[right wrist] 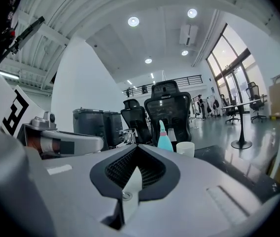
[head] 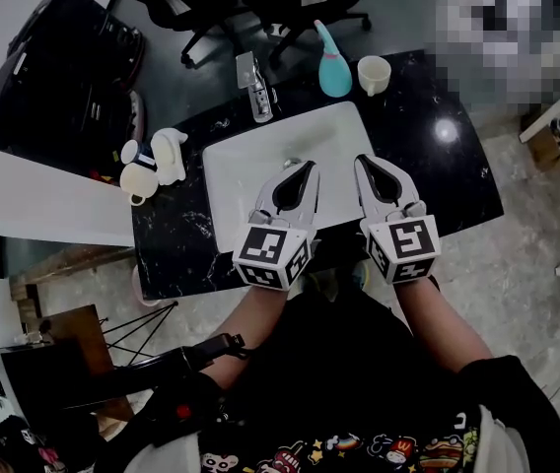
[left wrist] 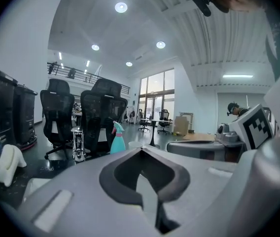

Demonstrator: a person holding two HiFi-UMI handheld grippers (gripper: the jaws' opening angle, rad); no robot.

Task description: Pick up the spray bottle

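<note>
Spray bottle (head: 334, 62): teal body w/ pink collar and narrow teal top, upright at far edge of dark marbled bench (head: 438, 166), just beside a white cup (head: 373, 74). Left hand-held gripper (head: 309, 166) and right hand-held gripper (head: 361, 160): jaws together on both, nothing btwn them. Both held side by side over a white basin (head: 231, 175), approx level, pointing twd the bottle, well apart from it.
</note>
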